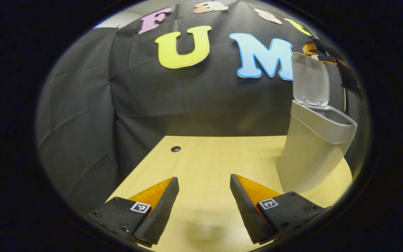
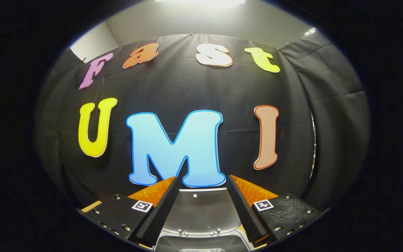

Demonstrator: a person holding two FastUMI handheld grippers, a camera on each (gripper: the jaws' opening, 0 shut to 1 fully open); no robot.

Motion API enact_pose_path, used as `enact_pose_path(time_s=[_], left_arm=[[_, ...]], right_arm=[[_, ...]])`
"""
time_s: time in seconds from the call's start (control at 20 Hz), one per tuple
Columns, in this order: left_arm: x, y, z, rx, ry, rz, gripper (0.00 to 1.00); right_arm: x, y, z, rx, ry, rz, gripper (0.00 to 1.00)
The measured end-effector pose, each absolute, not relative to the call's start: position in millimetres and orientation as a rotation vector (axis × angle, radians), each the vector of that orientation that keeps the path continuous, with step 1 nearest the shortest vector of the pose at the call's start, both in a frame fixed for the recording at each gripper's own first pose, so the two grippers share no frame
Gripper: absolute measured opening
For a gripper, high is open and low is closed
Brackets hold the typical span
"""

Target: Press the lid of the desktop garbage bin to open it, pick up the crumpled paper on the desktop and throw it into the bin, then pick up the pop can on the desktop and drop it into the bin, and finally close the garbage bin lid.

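Both grippers stand with fingers spread and nothing between them: the left gripper (image 1: pixel 204 182) hovers over the pale wooden desktop (image 1: pixel 205 157), and the right gripper (image 2: pixel 201 182) is above the grey plastic garbage bin (image 1: pixel 310 147), just before its raised lid (image 2: pixel 201 210).

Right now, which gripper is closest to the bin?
The right gripper: the raised lid shows between its open fingers. The left gripper stands off beside the bin.
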State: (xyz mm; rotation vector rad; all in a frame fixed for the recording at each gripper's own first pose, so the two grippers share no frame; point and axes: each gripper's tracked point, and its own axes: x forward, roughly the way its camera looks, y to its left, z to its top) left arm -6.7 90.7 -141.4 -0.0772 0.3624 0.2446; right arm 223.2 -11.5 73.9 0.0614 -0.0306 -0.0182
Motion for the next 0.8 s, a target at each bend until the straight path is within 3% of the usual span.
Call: enact_pose_path(time_s=[0.2,0.4,0.45,0.6,0.65,0.7,0.8], left_arm=[[-5.1,94.3,-145.8,-0.083,0.374,0.252,1.00],[-3.5,92.0,-145.6,-0.082,0.375,0.237,0.91],[-2.4,91.1,-145.2,-0.082,0.376,0.233,1.00],[2.0,86.7,-144.7,-0.080,0.376,0.220,0.90],[3.3,85.0,-144.3,-0.080,0.376,0.215,0.90],[5.1,82.3,-143.5,-0.083,0.376,0.210,1.00],[4.6,77.5,-144.6,-0.088,0.378,0.200,0.96]], right_arm=[[231.7,-11.0,78.4,0.055,-0.055,-0.028,0.87],[232.5,-11.5,67.7,0.057,-0.019,-0.025,0.90],[229.4,-10.2,65.7,0.059,-0.008,-0.013,0.89],[214.7,-9.1,62.2,0.051,0.004,0.006,0.90],[207.9,-9.5,60.3,0.053,0.008,0.011,0.90],[201.5,-9.9,57.5,0.058,0.016,0.019,0.87],[188.2,-9.8,52.2,0.066,0.023,0.030,0.90]])
